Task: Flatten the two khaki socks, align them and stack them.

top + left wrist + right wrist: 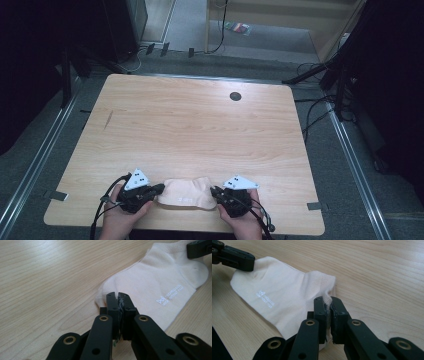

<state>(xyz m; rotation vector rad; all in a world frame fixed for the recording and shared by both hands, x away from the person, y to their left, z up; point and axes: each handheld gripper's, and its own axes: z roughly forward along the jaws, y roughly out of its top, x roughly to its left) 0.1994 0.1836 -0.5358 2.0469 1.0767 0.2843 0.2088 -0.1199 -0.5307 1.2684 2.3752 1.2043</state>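
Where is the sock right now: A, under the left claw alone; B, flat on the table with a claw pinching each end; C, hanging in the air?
B: the sock lies on the table, the left claw and right claw each shut on an end.

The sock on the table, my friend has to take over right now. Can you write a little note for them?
Left gripper: shut on the sock, at one end.
Right gripper: shut on the sock's other end, at the ribbed edge.
The sock lies flat between them near the table's front edge, its printed side up.
Done: both ends are gripped.
Left: probably folding or moving it; nothing is folded yet.
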